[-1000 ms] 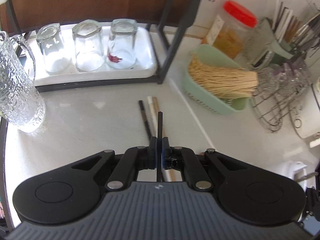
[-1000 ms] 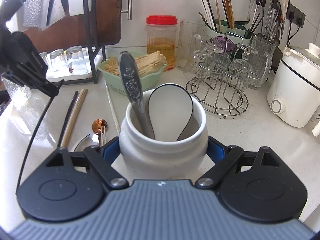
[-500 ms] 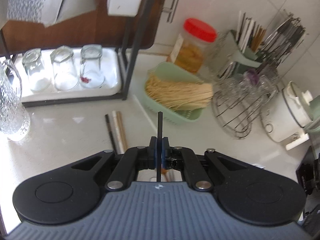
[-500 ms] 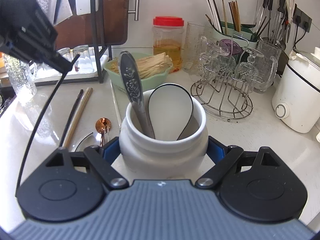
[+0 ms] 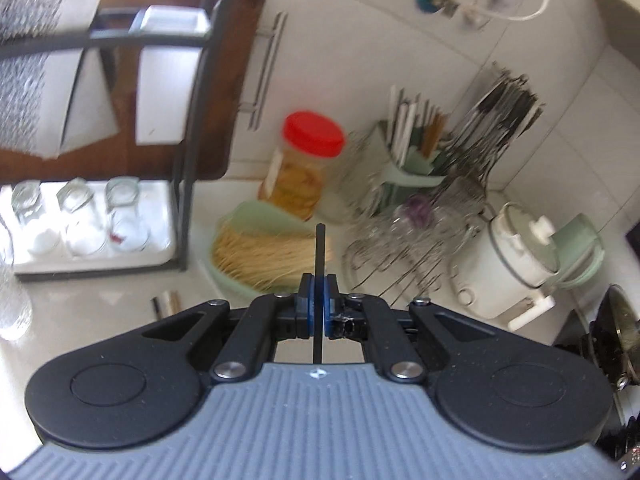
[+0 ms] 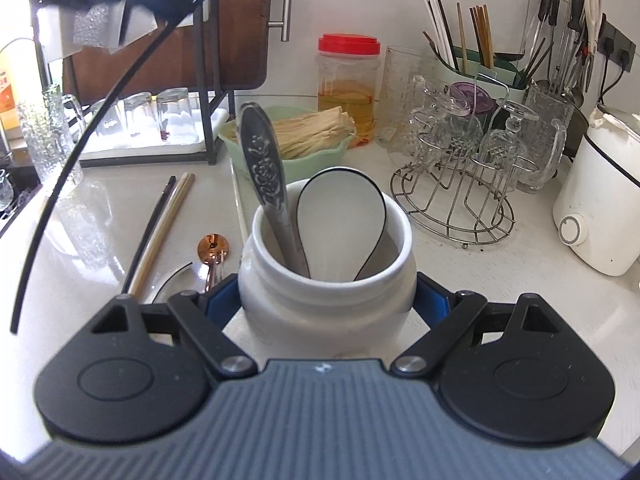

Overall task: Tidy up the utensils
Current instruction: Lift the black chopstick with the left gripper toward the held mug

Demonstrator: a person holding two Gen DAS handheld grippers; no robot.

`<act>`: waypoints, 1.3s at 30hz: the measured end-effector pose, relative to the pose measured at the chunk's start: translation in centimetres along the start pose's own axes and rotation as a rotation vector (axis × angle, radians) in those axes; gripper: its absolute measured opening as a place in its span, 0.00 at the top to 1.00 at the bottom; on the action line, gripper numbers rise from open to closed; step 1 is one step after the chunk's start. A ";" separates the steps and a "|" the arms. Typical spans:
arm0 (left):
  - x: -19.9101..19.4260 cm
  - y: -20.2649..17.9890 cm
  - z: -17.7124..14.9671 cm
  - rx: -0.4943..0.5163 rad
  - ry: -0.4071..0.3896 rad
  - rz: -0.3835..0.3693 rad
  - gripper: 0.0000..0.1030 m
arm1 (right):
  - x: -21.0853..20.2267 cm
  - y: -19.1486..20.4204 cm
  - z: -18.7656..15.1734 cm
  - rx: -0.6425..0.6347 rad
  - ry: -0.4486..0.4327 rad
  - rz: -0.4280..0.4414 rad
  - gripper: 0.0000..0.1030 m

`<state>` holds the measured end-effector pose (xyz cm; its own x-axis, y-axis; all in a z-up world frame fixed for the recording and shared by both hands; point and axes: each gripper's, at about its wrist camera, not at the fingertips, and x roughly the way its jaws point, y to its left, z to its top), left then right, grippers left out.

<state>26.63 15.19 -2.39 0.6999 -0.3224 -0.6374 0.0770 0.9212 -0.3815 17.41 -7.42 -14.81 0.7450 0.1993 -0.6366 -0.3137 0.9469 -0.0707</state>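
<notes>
Up over the bench point(image 6: 520, 272), the left hand-held gripper point(image 5: 319, 300) is pinched tight on a thin black chopstick point(image 5: 319, 272), well clear of the surface. Right hand-held gripper point(image 6: 326, 308) is clamped round the white jar point(image 6: 326, 300), which has a metal spoon point(image 6: 266, 176) and white ceramic spoon point(image 6: 340, 220) in it. More chopsticks point(image 6: 160, 232) and a copper spoon point(image 6: 213, 246) lie beside the jar.

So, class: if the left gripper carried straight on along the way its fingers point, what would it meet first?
Probably the green basket of pale sticks: the left gripper, shut on a black chopstick, aims at it. Depth is unclear in the blurred view.
</notes>
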 end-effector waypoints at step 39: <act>5.9 -16.2 -0.8 0.411 -0.139 -0.140 0.95 | -0.2 -0.2 -0.5 -0.027 -0.029 0.042 0.12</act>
<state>28.98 -1.81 -0.52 0.7493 -0.4437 -0.4916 0.4336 0.8898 -0.1421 17.04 -7.75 -15.04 0.7473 0.2466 -0.6170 -0.3609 0.9303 -0.0654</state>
